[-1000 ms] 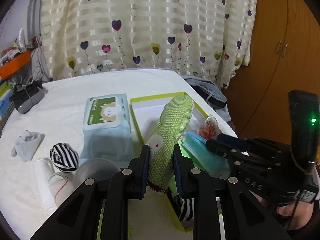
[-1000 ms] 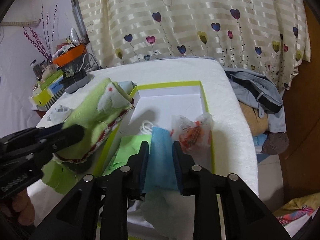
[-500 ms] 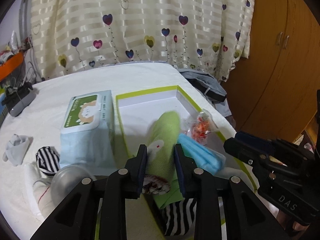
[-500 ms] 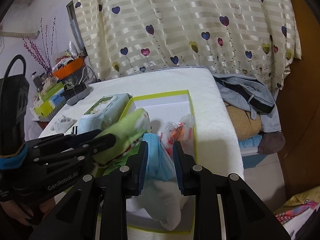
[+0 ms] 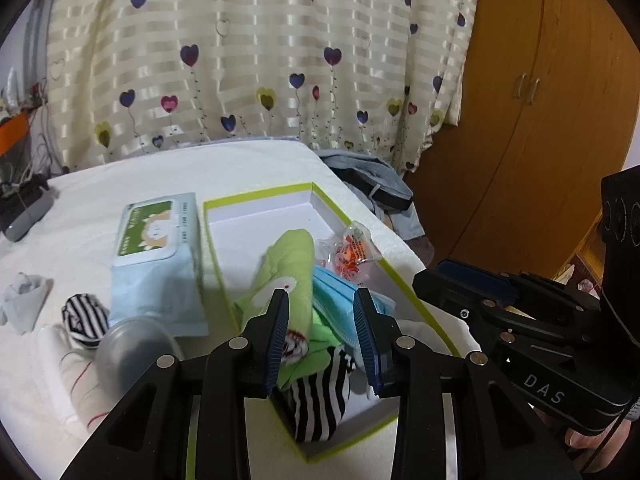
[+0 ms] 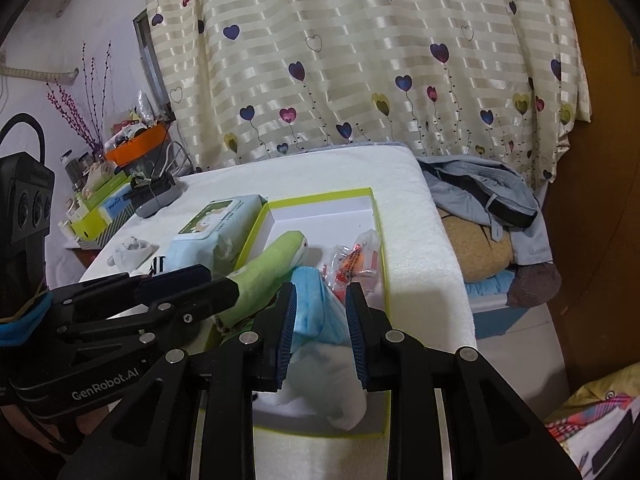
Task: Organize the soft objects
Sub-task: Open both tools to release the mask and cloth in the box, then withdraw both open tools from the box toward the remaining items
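Left wrist view: showed the left gripper [image 5: 320, 300] poised over the near part of a green-rimmed box [image 5: 260, 196] on a white-covered bed [image 5: 200, 168]. Had just been opening its jaws to a moderate gap, with the green sock [image 5: 292, 264] between the pads but clamped by neither. Placed that sock inside the box, lying lengthwise toward the far wall. Placed a stack of blue face masks [image 5: 336, 296] just beside the sock on its right, an orange-printed clear packet [image 5: 348, 252] beyond them against the right wall, and a black-and-white striped sock [image 5: 320, 400] at the near corner, below the jaws. Kept a pack of wet wipes [image 5: 156, 256] outside the box, touching its left wall, and a second striped sock [image 5: 84, 320] rolled up farther left on the bed. Right wrist view: showed the right gripper [image 6: 320, 300] at a narrow gap, closed on the near end of the blue face masks above the near half of the box. Revealed a white cloth [image 6: 332, 384] under the masks, inside the near wall. Caught the left gripper at lower left, its tips alongside the green sock.
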